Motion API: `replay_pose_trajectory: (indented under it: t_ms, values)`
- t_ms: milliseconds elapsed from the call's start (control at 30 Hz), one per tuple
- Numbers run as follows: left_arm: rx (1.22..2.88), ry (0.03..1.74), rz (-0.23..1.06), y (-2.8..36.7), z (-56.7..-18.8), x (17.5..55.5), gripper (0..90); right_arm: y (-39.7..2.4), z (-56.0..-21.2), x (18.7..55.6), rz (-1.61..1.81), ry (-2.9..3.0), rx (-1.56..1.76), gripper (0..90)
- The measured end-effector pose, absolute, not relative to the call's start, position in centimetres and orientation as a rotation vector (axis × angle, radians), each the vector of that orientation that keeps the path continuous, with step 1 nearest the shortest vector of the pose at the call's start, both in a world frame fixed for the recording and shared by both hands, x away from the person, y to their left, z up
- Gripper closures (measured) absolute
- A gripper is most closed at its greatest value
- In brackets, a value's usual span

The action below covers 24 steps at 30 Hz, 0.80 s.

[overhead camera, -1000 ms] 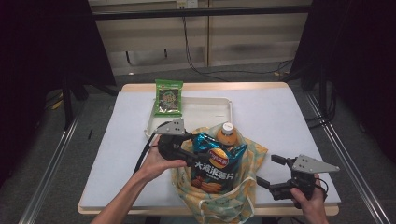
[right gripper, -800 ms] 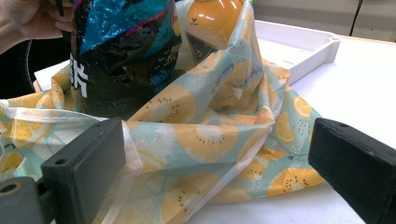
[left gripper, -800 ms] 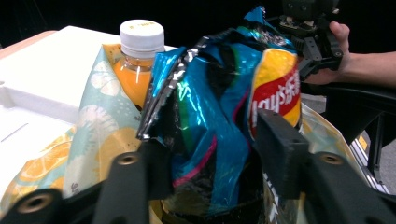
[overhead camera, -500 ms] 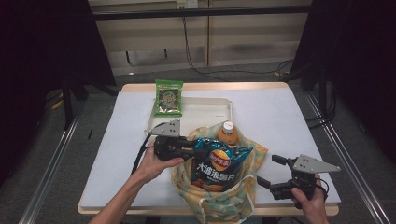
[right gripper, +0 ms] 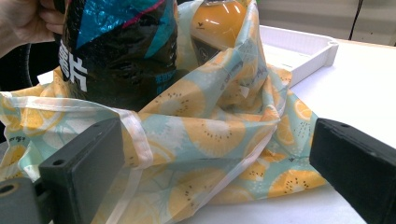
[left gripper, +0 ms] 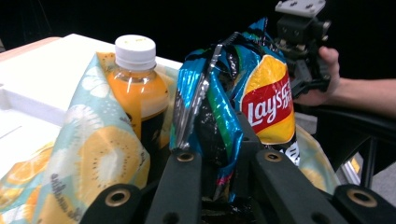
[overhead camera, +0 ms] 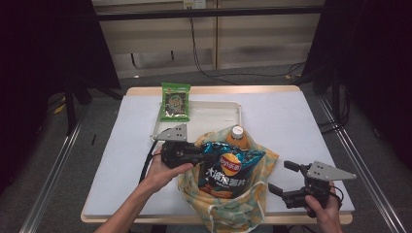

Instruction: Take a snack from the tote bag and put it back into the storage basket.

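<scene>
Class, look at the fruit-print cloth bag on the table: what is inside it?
Inside the fruit-print bag stand a blue chip bag, pinched by the left gripper, and an orange drink bottle. Their lower parts and the bag's bottom are covered by cloth.

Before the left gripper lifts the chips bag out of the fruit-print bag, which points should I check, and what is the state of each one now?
1. Left gripper closed on the chips bag: ok, its jaws have just been closing and now pinch the bag's crimped edge.
2. Right gripper ready to steady the fruit-print bag: not ok, open, jaws on either side of the cloth without pressing.
3. Orange drink bottle upright in the bag: ok.
4. Chips bag free of the cloth: cannot tell, its lower part is hidden inside.
5. White tray has free room: ok.
6. Green packet out of the way: ok, at the tray's far left edge.
</scene>
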<state>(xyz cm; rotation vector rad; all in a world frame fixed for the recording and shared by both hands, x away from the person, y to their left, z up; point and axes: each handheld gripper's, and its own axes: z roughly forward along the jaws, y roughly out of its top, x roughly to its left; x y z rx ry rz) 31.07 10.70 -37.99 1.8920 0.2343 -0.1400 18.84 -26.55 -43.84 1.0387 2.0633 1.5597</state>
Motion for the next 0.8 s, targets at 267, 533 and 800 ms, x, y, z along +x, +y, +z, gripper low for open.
replay_pose_trajectory:
  t_ms: [267, 533, 800]
  values:
    - [1.863, 0.227, -0.143, 10.7, -37.3, 30.8, 85.2, -26.5, -43.9, 18.9, 1.563, 2.063, 1.037, 2.6]
    - [1.855, 0.254, -0.132, 10.8, -36.7, 30.7, 85.3, -26.7, -43.8, 18.8, 1.565, 2.058, 1.04, 2.6]
    - [1.843, 0.232, -0.117, 10.6, -35.5, 30.1, 85.5, -26.7, -43.8, 18.9, 1.565, 2.057, 1.041, 2.5]
